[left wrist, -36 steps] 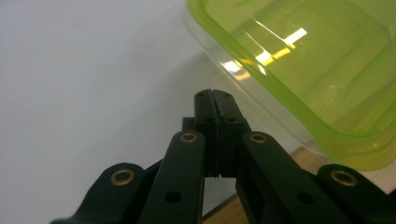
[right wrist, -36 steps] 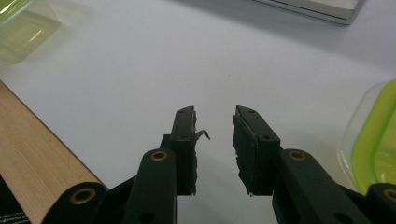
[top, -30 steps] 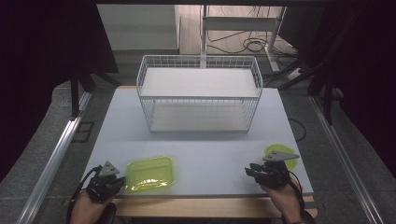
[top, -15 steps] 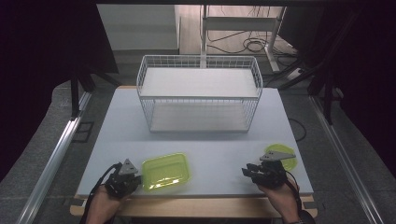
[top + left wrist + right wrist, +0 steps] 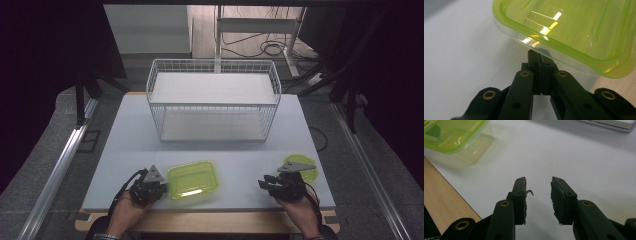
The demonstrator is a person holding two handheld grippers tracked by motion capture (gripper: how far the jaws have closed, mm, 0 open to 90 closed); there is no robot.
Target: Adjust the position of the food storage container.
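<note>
A see-through green container (image 5: 193,180) hangs just above the table's front edge, left of centre, with its shadow under it. My left gripper (image 5: 161,189) is shut on its left rim; in the left gripper view the closed jaw tips (image 5: 539,56) meet under the green rim of the container (image 5: 574,27). My right gripper (image 5: 264,184) is open at the front right and points left, with bare table between its fingers (image 5: 538,185). The container (image 5: 446,132) lies far off at the top left of the right gripper view. A green lid (image 5: 302,169) rests flat behind the right gripper, partly covered by it.
A white wire basket (image 5: 212,102) with a shelf on top stands at the table's (image 5: 125,140) middle back. The wooden front edge (image 5: 441,195) runs close to both grippers. Cables and frame legs stand on the floor beyond the table.
My left gripper has carried the green container to the right along the front edge. The right gripper has hardly moved and stays open.
</note>
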